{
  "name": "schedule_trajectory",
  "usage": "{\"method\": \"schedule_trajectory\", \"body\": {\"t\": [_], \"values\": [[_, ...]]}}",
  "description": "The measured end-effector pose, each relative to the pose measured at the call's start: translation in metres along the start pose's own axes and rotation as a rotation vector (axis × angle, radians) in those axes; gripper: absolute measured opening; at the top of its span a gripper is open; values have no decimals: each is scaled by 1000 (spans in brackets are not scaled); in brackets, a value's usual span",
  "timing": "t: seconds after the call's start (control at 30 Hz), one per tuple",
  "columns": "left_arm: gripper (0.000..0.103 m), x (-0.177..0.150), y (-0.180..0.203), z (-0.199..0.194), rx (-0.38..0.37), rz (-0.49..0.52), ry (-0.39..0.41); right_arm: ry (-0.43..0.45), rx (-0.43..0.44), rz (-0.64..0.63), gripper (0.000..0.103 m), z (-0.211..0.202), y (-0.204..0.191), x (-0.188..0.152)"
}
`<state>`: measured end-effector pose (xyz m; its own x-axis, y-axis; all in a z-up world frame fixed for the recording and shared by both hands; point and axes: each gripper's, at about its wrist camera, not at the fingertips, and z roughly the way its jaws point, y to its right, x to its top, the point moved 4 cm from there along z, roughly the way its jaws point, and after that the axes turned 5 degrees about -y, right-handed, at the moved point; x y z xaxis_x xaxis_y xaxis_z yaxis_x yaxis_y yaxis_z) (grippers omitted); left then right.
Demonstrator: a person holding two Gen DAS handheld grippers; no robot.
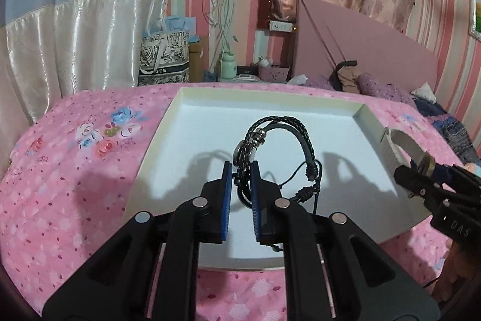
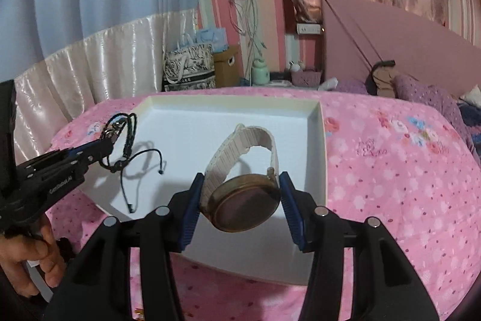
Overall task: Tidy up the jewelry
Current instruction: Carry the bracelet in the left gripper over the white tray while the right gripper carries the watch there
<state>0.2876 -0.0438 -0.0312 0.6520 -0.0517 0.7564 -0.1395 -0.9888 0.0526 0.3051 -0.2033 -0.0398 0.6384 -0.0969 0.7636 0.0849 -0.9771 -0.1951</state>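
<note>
A shallow white box [image 1: 270, 94] [image 2: 317, 146] lies on the pink bed. My left gripper [image 1: 241, 170] is shut on a black braided bracelet [image 1: 288, 137] with metal beads and dangling cords, held above the box's white floor. In the right wrist view that bracelet [image 2: 126, 137] hangs over the box's left edge from the left gripper [image 2: 105, 145]. My right gripper [image 2: 239, 185] is shut on a watch [image 2: 245, 206] with a round bronze case and a beige band [image 2: 240, 149], held over the box's near right part. The right gripper [image 1: 416, 167] enters the left wrist view at the right with the band showing.
The pink floral bedspread [image 1: 75, 170] surrounds the box. Purple pillows [image 2: 427, 98] and a pink headboard [image 1: 360, 50] lie at the back right. A patterned tote bag [image 1: 163, 59], a cardboard box and a green jar stand beyond the bed by the curtains. A hand [image 2: 27, 254] shows at lower left.
</note>
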Motion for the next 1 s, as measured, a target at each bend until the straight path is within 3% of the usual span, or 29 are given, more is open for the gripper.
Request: {"method": "schedule_trajectory", "body": {"t": [0.2,0.43,1.0], "values": [[10,-13,5,14,25,26,-57,-25,-1,-9,50,5,-2,-3],[10,-15,11,16,54,50,-61,-74,-27,-20,50,15,-2,-2],[10,-5,9,41,3,35,-163,-153,-80,-22,51,29,-2,-7]]}}
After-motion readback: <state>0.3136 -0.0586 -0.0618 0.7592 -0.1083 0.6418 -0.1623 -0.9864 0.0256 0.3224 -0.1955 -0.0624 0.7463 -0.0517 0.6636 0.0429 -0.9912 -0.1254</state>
